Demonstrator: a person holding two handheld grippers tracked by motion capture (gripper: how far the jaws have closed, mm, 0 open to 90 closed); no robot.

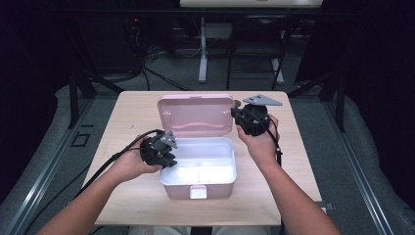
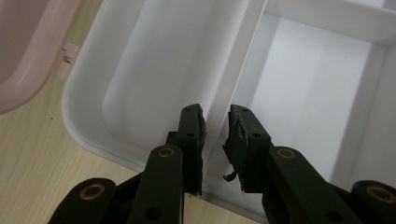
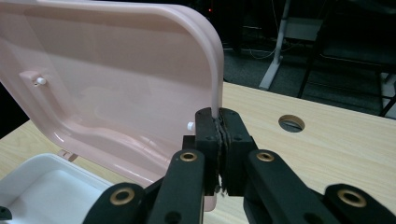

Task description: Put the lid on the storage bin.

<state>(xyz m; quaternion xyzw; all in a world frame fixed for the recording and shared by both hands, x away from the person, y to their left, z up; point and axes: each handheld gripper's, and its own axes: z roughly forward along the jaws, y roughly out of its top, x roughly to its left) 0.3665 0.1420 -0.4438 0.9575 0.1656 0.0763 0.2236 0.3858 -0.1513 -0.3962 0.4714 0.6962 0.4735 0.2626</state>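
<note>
A pink box stands in the middle of the table, its lid [image 1: 195,115] raised upright behind a white inner tray [image 1: 221,147]. My left gripper [image 1: 170,157] is at the tray's left side. In the left gripper view its jaws [image 2: 215,128] stand slightly apart astride a white divider wall [image 2: 238,65], and the pads are not pressing on it. My right gripper [image 1: 237,114] is at the lid's right edge. The right gripper view shows it [image 3: 219,126] shut on the rim of the pink lid [image 3: 116,79], holding it up.
The box has a white latch [image 1: 197,192] on its front wall. The wooden table [image 1: 132,117] has bare room on both sides of the box and a round cable hole [image 3: 291,123] near its far right. Beyond it stand white desk legs [image 1: 202,49] and dark frames.
</note>
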